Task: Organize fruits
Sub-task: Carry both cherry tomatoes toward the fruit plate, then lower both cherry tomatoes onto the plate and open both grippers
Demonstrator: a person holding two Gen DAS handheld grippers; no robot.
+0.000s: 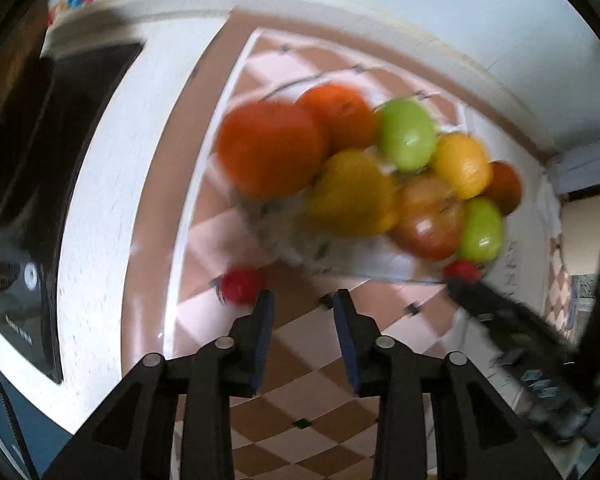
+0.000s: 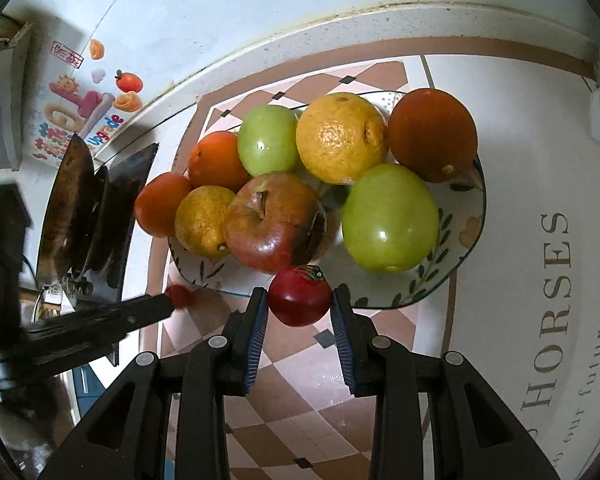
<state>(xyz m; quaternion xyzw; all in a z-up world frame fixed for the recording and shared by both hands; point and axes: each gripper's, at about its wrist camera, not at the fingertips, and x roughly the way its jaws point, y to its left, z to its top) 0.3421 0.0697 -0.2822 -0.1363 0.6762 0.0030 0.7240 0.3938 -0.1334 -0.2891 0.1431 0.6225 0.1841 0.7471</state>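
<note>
Meanwhile, the right hand-held gripper (image 2: pixel 300 300) clasps a small red tomato (image 2: pixel 299 296) beside the fruit plate (image 2: pixel 466 236); the left hand-held gripper (image 1: pixel 303 300) hangs open, empty, above the counter (image 1: pixel 100 200).

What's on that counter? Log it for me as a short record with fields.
plate: patterned ceramic plate on checked tile-print mat
on plate: pile of oranges, two green apples, bruised red apple
right gripper: closed on small round red fruit at the plate's near edge
left gripper: open, nothing between fingers
loose: second small red fruit, off the plate, beside left gripper
</note>
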